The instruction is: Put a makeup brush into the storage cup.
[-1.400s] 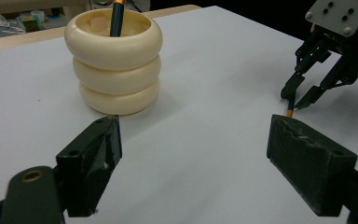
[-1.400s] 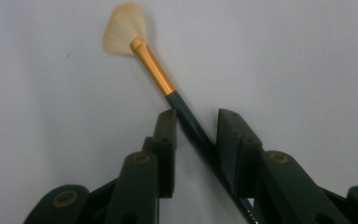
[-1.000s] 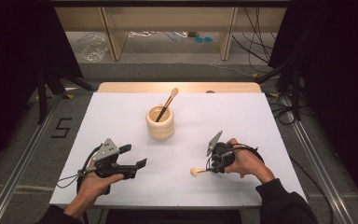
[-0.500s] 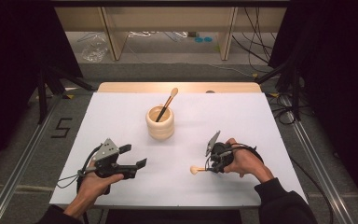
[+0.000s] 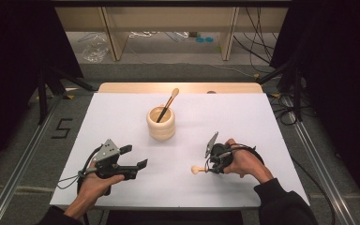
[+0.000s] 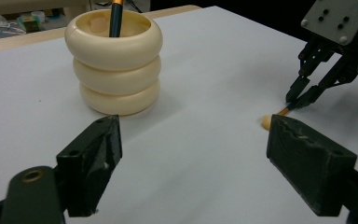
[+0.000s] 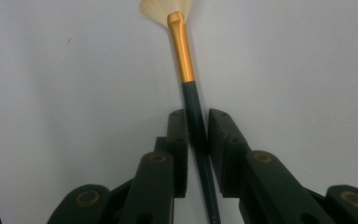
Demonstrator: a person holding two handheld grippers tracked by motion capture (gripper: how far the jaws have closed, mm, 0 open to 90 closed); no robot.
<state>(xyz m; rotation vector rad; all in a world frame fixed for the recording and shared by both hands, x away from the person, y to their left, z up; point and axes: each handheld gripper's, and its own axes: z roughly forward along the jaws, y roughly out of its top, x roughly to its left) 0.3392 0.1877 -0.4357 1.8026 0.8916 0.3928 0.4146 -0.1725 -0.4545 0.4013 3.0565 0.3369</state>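
Note:
A fan brush (image 7: 182, 51) with a dark handle, gold ferrule and pale bristles lies on the white table sheet (image 5: 243, 122). My right gripper (image 7: 197, 126) has just been closing and is now shut on the brush handle. In the high view the right gripper (image 5: 207, 168) sits right of centre, with the bristles (image 5: 196, 169) poking out to its left. A cream ringed holder (image 5: 161, 123) stands mid-table with a second brush (image 5: 168, 101) leaning in it. My left gripper (image 5: 135, 156) hovers open at the front left, with nothing between its jaws. The left gripper view has the holder (image 6: 116, 65) ahead.
A wooden strip (image 5: 178, 87) borders the sheet's far edge, with shelving and cables beyond it. Metal rails run along both sides of the table. The sheet's front edge is close under both hands.

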